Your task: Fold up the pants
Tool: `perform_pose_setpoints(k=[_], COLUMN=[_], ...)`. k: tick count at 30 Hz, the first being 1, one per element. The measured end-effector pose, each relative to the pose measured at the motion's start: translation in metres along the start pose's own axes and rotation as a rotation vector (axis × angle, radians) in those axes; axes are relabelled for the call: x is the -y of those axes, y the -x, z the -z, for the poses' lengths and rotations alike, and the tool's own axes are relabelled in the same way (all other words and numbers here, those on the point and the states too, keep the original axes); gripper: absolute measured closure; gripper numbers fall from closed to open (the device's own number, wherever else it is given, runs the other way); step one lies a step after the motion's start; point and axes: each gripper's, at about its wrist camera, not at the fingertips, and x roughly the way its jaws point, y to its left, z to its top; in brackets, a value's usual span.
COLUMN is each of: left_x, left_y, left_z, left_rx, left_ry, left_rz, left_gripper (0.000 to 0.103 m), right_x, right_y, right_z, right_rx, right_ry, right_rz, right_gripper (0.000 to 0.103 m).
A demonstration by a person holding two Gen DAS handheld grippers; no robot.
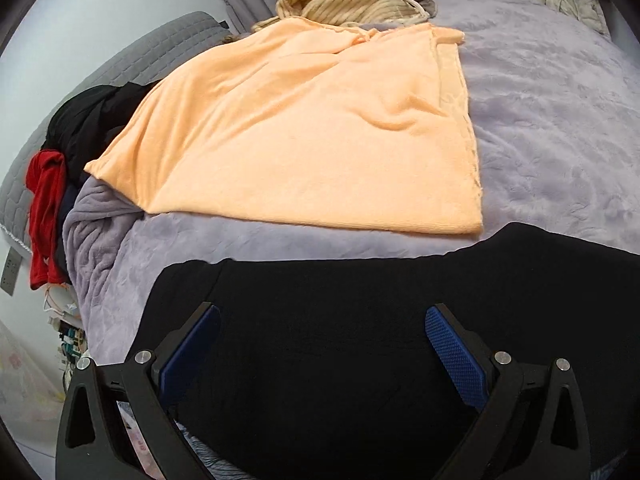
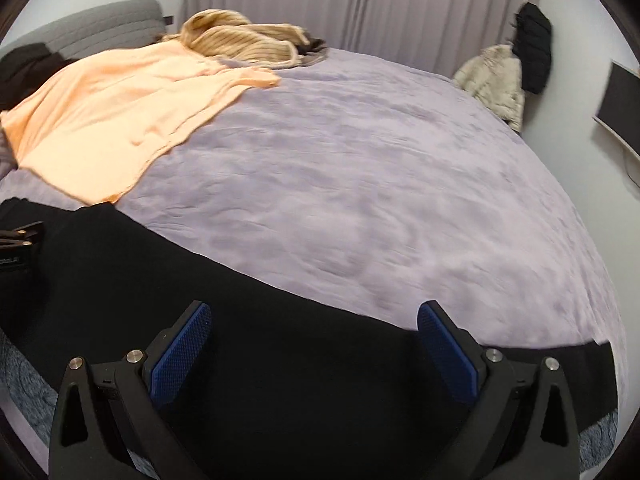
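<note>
In the left wrist view, the left gripper (image 1: 322, 316) sits at the bottom of the frame with its two blue-padded fingers (image 1: 454, 354) spread wide apart and nothing between them. Beneath and past them, black pants (image 1: 340, 320) lie flat across the lower half of the frame on a lavender bedspread (image 1: 560, 140). Above the pants, in the middle of the frame, an orange blanket (image 1: 300, 140) is spread out. A tan ribbed garment (image 1: 352, 2) is bunched at top centre. At the left edge lies a heap of black and red clothes (image 1: 46, 196).

In the right wrist view, the right gripper (image 2: 314, 314) fills the bottom of the frame, fingers (image 2: 180, 354) also wide apart and empty. The pants run as a dark band from the left edge to the lower right. Bare bedspread fills the centre. A cream jacket (image 2: 492, 80) hangs at the upper right, before grey curtains (image 2: 360, 4).
</note>
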Motion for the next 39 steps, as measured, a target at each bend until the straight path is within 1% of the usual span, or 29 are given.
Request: perform_pose_setpoints(k=[1, 2, 3, 4, 5, 6, 8, 10, 11, 13, 17, 19, 21, 22, 23, 24, 26, 27, 30, 31, 33, 34, 36, 38, 39], left_x=[0.007, 0.012, 0.012, 0.009, 0.002, -0.005, -0.021, -0.038, -0.044, -0.045, -0.048, -0.061, -0.083, -0.093, -0.105, -0.113, -0.123, -0.124, -0.125, -0.126, -0.132, -0.138, -0.151, -0.164, -0.170], left_y=[-0.006, -0.012, -0.016, -0.020, -0.023, -0.026, -0.034, -0.040, -0.042, -0.040, -0.029, -0.027, -0.029, -0.031, -0.034, -0.035, -0.038, -0.036, -0.027, -0.028, -0.031, -0.031, -0.030, -0.028, -0.029], left_z=[-0.003, -0.005, -0.006, -0.006, -0.006, -0.005, -0.002, 0.002, 0.005, 0.009, 0.013, 0.014, 0.020, 0.024, 0.030, 0.035, 0.047, 0.054, 0.078, 0.085, 0.101, 0.109, 0.124, 0.136, 0.140], left_rx=[-0.004, -0.008, -0.011, -0.021, -0.032, -0.038, -0.045, -0.066, -0.072, -0.062, 0.000, 0.010, 0.015, 0.015, 0.016, 0.014, 0.001, 0.000, 0.029, 0.024, 0.017, 0.014, 0.007, 0.005, -0.001], left_ry=[-0.017, -0.030, -0.032, -0.025, -0.011, 0.003, 0.023, 0.060, 0.077, 0.081, 0.069, 0.098, 0.145, 0.169, 0.189, 0.211, 0.235, 0.235, 0.243, 0.245, 0.277, 0.299, 0.325, 0.341, 0.349], left_rz=[-0.028, -0.065, -0.078, -0.072, -0.062, -0.061, -0.091, 0.011, 0.046, 0.076, 0.082, 0.079, 0.060, 0.043, 0.026, 0.016, 0.021, 0.023, 0.015, 0.009, 0.012, 0.014, 0.009, 0.011, 0.039], left_gripper=[0.000, 0.000, 0.000, 0.000, 0.000, 0.000, 0.000, 0.000, 0.000, 0.000, 0.000, 0.000, 0.000, 0.000, 0.000, 0.000, 0.000, 0.000, 0.000, 0.000, 0.000, 0.000, 0.000, 0.000, 0.000], right_x=[-0.010, -0.014, -0.013, -0.008, -0.001, 0.006, 0.030, 0.064, 0.083, 0.121, 0.182, 0.202, 0.205, 0.199, 0.189, 0.177, 0.143, 0.123, 0.056, 0.033, -0.009, -0.028, -0.055, -0.063, -0.057], right_y=[-0.011, -0.021, -0.028, -0.030, -0.030, -0.027, -0.022, -0.016, -0.014, -0.009, 0.003, 0.011, 0.025, 0.031, 0.037, 0.045, 0.056, 0.060, 0.062, 0.061, 0.057, 0.053, 0.046, 0.040, 0.038], right_z=[-0.006, -0.009, -0.010, -0.010, -0.008, -0.005, 0.001, 0.010, 0.016, 0.029, 0.064, 0.077, 0.082, 0.082, 0.082, 0.080, 0.073, 0.068, 0.052, 0.048, 0.047, 0.049, 0.058, 0.070, 0.075], right_rx=[-0.019, -0.050, -0.071, -0.082, -0.088, -0.087, -0.078, -0.084, -0.093, -0.114, -0.149, -0.158, -0.141, -0.131, -0.112, -0.085, -0.028, -0.002, 0.051, 0.062, 0.061, 0.050, 0.023, 0.003, -0.001], right_ry=[0.019, 0.023, 0.012, -0.015, -0.038, -0.043, -0.047, -0.079, -0.104, -0.163, -0.243, -0.305, -0.342, -0.335, -0.318, -0.301, -0.270, -0.245, -0.138, -0.099, -0.018, 0.027, 0.102, 0.125, 0.106], right_rz=[-0.004, 0.011, 0.009, -0.012, -0.011, 0.018, 0.123, 0.221, 0.247, 0.290, 0.400, 0.410, 0.414, 0.427, 0.415, 0.383, 0.303, 0.248, 0.082, 0.028, -0.068, -0.103, -0.134, -0.144, -0.162], right_gripper=[0.000, 0.000, 0.000, 0.000, 0.000, 0.000, 0.000, 0.000, 0.000, 0.000, 0.000, 0.000, 0.000, 0.000, 0.000, 0.000, 0.000, 0.000, 0.000, 0.000, 0.000, 0.000, 0.000, 0.000, 0.000])
